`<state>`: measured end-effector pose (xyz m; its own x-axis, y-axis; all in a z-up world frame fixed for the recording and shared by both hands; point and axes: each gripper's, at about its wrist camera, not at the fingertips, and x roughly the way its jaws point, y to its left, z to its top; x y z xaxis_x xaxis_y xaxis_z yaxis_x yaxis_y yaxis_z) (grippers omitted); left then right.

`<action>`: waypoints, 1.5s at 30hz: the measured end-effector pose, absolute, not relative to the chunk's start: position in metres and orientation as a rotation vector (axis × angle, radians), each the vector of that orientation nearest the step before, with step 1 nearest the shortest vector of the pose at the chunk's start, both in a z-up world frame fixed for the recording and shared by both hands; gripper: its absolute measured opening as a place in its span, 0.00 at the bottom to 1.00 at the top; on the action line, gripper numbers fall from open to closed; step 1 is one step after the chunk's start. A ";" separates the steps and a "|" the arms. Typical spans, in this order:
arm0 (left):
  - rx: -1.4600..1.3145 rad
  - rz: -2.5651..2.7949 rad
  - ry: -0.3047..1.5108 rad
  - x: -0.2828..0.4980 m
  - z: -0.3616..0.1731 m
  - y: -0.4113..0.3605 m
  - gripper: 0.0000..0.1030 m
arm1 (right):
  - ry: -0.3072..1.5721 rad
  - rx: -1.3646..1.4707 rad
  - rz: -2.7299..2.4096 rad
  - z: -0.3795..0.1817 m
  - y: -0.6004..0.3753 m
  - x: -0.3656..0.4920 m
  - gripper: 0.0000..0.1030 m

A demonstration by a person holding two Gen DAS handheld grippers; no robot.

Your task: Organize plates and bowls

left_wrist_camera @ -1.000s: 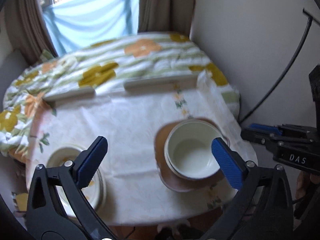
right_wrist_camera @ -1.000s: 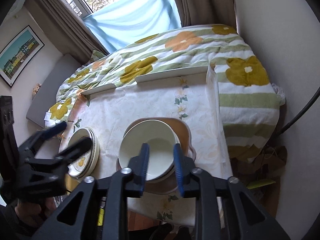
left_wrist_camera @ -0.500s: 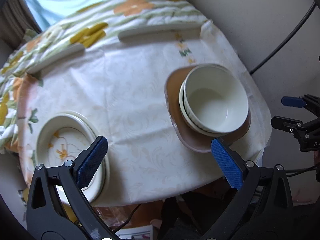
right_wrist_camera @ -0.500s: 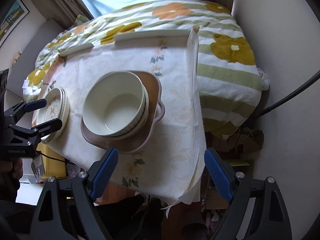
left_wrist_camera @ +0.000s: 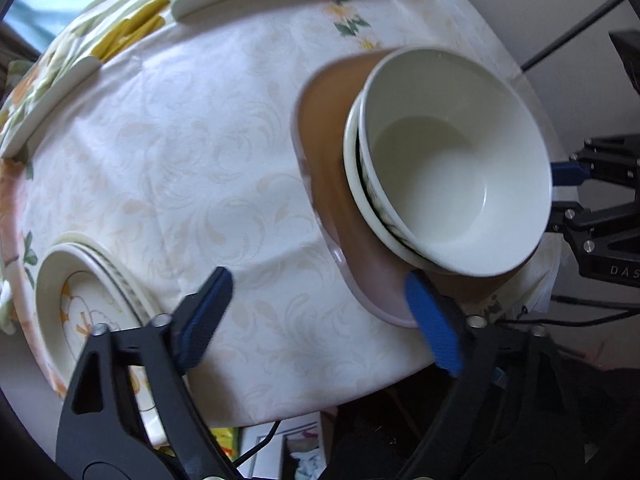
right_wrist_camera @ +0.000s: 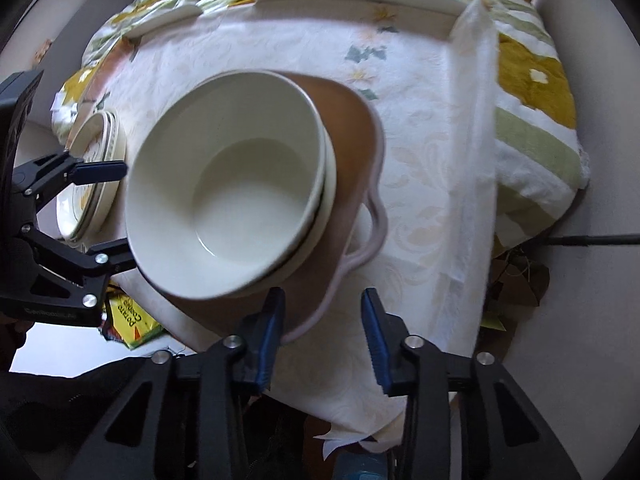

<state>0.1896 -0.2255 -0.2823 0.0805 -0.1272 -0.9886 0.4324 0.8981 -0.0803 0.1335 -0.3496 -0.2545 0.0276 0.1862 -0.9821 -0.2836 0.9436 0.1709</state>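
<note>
Both grippers closing: left [left_wrist_camera: 320,316] over bare tablecloth [left_wrist_camera: 180,152], holding nothing; right [right_wrist_camera: 322,330] straddled brown dish [right_wrist_camera: 352,128] rim, not yet clamped.

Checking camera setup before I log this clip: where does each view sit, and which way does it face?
Left wrist: rides the left hand-held gripper, facing down at the tablecloth; jaws closing on nothing; right hand-held gripper at the right edge.
Right wrist: rides the right hand-held gripper, facing steeply down; jaws closing on nothing.
Shared: stacked bowls on the brown dish, plate stack.
</note>
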 end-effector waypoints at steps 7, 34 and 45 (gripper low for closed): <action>0.244 -0.479 1.459 0.192 -0.304 -0.243 0.40 | 1.482 -0.051 0.438 -0.275 -0.347 0.135 0.25; 0.255 -0.435 1.277 0.145 -0.231 -0.236 0.27 | 1.261 -0.196 0.530 -0.227 -0.323 0.128 0.23; 0.241 -0.415 1.207 0.127 -0.191 -0.140 0.27 | 1.185 -0.264 0.542 -0.185 -0.228 0.125 0.23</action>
<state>0.1269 -0.1402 -0.1907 0.2942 -0.1816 -0.9383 0.4338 0.9002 -0.0382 0.1253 -0.2278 -0.1853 0.2686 0.2613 -0.9272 -0.5306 0.8435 0.0840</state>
